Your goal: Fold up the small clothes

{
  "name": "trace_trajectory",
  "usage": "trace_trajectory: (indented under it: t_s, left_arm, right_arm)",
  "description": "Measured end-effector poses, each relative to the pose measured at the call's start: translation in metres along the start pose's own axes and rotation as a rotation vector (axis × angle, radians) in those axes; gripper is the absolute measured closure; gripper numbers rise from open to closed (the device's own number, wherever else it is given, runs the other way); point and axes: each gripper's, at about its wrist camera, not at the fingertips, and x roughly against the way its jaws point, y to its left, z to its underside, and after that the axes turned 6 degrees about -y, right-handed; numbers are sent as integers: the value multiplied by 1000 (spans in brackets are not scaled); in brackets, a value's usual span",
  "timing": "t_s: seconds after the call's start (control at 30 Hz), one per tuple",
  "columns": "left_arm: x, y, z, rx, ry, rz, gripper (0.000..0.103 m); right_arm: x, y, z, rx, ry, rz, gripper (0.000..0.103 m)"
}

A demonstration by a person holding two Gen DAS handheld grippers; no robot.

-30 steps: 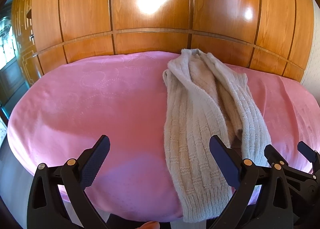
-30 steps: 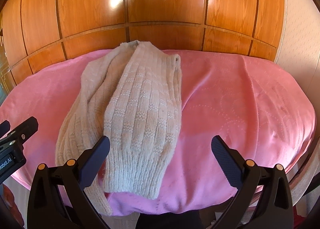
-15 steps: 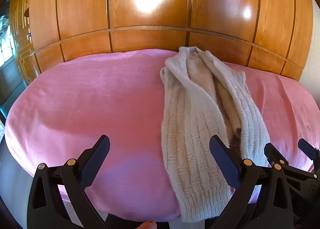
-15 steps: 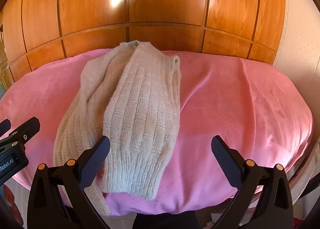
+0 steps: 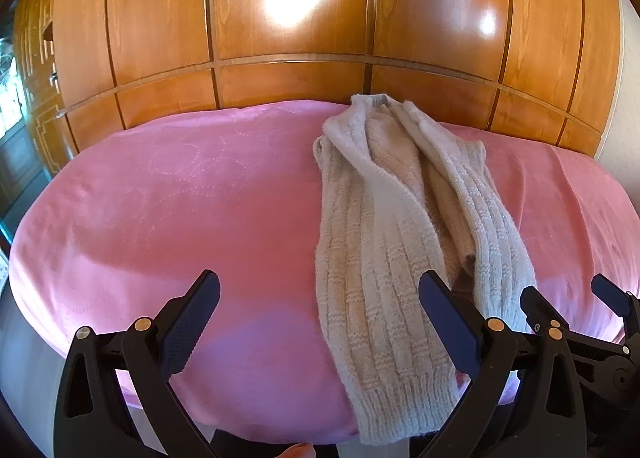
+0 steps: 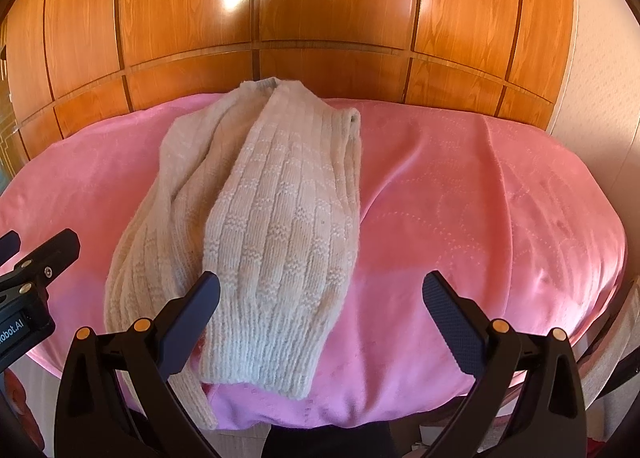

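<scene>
A cream ribbed knit garment [image 5: 384, 225] lies lengthwise on a pink cloth-covered table [image 5: 180, 209], both long sides folded in over the middle, its hem hanging at the near edge. My left gripper [image 5: 320, 298] is open and empty, low at the near edge, its right finger over the garment's lower part. In the right wrist view the garment [image 6: 264, 217] lies left of centre on the pink table [image 6: 480, 217]. My right gripper [image 6: 320, 298] is open and empty, its left finger over the garment's hem. The right gripper shows in the left wrist view [image 5: 572, 310], the left one in the right wrist view [image 6: 36, 254].
A glossy wooden panelled wardrobe [image 5: 288, 17] stands right behind the table's far edge; it also fills the back of the right wrist view [image 6: 332, 5]. A pale wall [image 6: 596, 69] is at the right. The table's near edge drops off just below both grippers.
Both grippers have crept slightly forward and lower toward the table. The garment has not moved and both stay open.
</scene>
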Motion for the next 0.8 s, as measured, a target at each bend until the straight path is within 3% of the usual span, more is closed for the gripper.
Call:
trace_trajectory:
  t_s: [0.8]
  left_arm:
    - [-8, -2, 2, 2, 47, 52, 4]
  right_arm:
    - [-8, -3, 4, -4, 29, -3, 2]
